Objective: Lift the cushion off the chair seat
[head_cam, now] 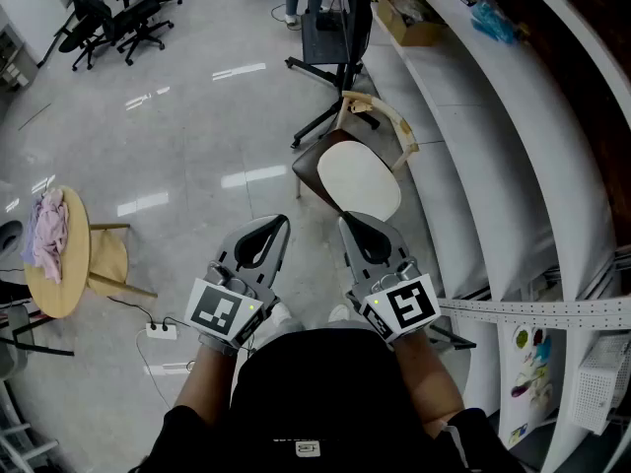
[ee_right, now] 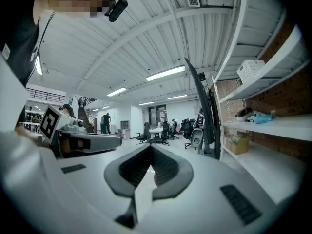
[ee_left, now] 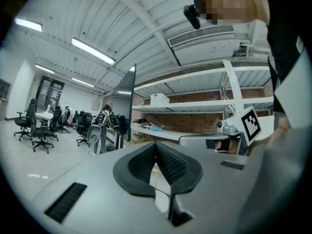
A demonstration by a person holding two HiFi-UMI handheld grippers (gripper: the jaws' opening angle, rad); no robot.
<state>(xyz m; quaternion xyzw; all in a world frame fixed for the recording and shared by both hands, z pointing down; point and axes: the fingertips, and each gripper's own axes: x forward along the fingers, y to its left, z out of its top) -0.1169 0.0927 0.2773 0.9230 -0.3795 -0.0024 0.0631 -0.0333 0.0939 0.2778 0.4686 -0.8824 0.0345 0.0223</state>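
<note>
Looking steeply down from the head view, I hold both grippers level ahead of my body. My left gripper (head_cam: 280, 224) and right gripper (head_cam: 347, 224) sit side by side, each with a marker cube at its rear. Ahead of them stands a wooden chair (head_cam: 386, 118) with a curved back. The cream cushion (head_cam: 359, 183) lies flat on its seat. Its near edge shows just past the right gripper's tip, and I cannot tell whether the two touch. The left gripper is apart from it. At the left is a round wooden table (head_cam: 61, 276) with a pink cloth (head_cam: 47, 231) on it. White shelves (head_cam: 471, 136) run along the right, and black office chairs (head_cam: 110, 16) stand far back on the grey floor (head_cam: 187, 126).

Next, the left gripper view: the dark ribbed jaws are pressed together at their tips with nothing between them. The right gripper shows beyond, at the right, before the shelves.

Last, the right gripper view: its jaws are likewise pressed together and pinch nothing. The left gripper shows at the left, and office chairs stand in the distance
</note>
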